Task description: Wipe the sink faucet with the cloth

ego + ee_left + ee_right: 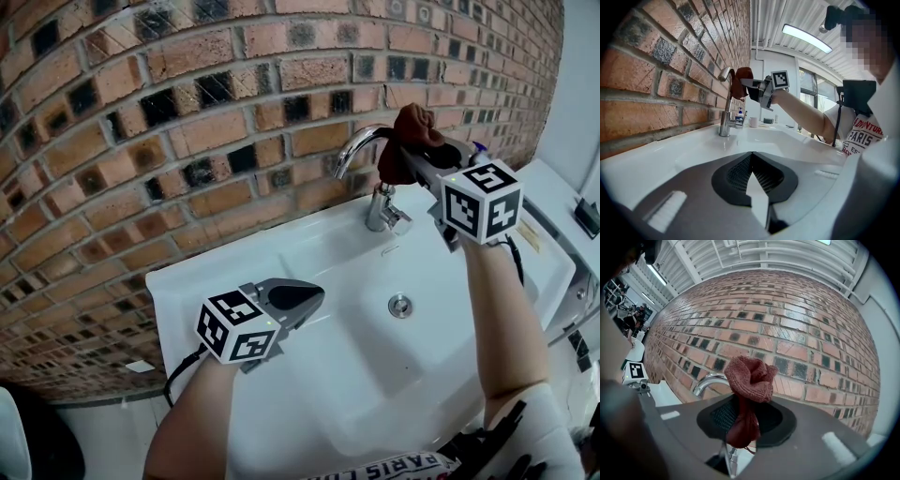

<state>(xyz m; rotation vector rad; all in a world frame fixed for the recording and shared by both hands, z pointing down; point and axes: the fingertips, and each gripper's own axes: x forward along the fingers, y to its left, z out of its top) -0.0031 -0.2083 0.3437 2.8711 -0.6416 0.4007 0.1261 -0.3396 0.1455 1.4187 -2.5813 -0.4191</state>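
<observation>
Wiping apparently just under way at the sink's (217, 262) back edge, with red cloth (411, 127) pinched tight in the right claw (419, 155) at the faucet's (358, 142) arch, left claw (305, 298) closed on nothing.

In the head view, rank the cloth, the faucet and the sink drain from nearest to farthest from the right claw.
1. cloth, clamped in the right claw.
2. faucet, just left and below.
3. drain, farthest, well below.

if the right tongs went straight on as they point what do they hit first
Likely the curved chrome faucet spout: the right tongs carry the bunched red-brown knitted cloth against its arch. Depth is unclear; missing it, the brick wall comes next.
</observation>
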